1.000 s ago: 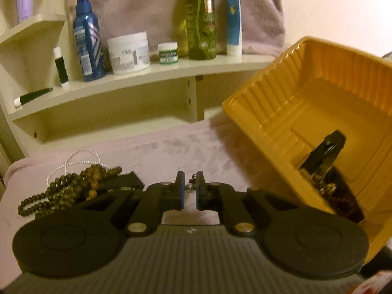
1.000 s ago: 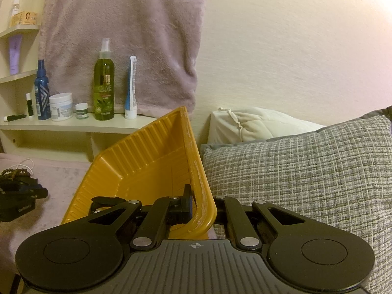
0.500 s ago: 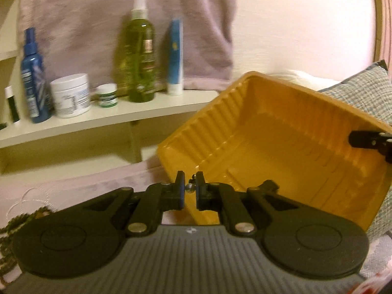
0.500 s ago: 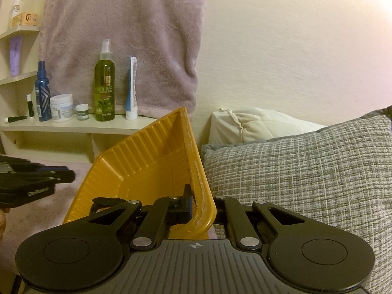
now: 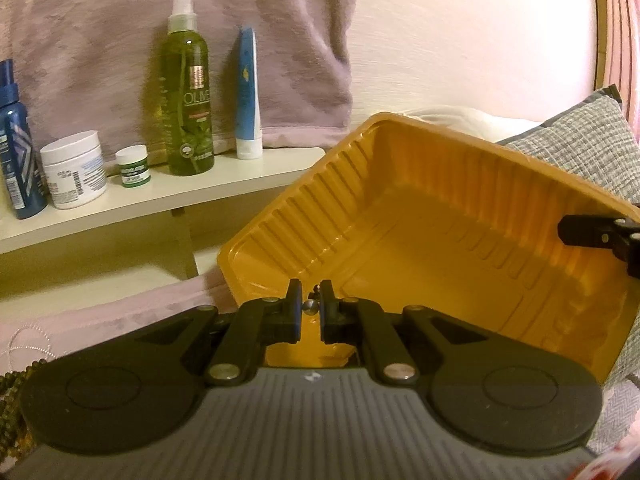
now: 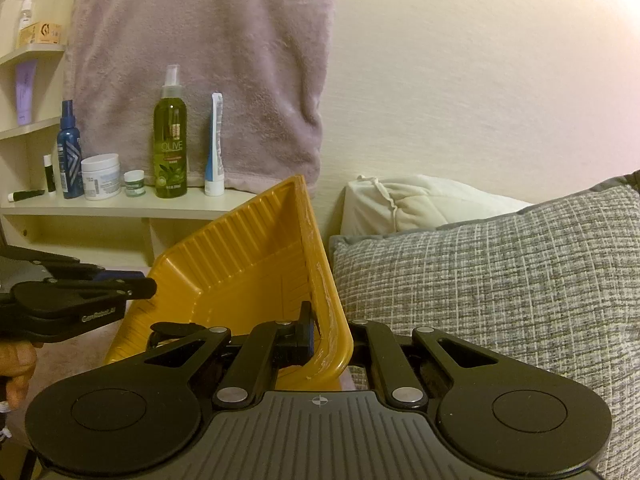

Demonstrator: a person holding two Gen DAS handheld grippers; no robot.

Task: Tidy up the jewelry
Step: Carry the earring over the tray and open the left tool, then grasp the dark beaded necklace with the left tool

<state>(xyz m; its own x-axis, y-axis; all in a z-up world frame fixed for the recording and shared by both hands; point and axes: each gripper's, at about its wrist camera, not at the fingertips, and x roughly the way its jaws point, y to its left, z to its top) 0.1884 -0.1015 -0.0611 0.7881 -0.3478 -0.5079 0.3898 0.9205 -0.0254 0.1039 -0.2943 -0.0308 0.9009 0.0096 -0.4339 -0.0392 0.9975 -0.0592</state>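
The left gripper [image 5: 310,307] is pinching a small slippery bead [image 5: 309,306]; the right gripper [image 6: 326,330] is clamping the light tray [image 6: 240,272] rim.

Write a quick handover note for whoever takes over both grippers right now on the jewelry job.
Right gripper: shut on the rim of the yellow tray, holding it tilted.
Left gripper: jaws nearly closed on a small silver bead piece, poised at the tray's near edge.
Green bead strand and thin white chain lie on the pink cover, left.
Done: nothing visible on the tray floor in view.
Left: drop the held piece in, then fetch the beads and chain.
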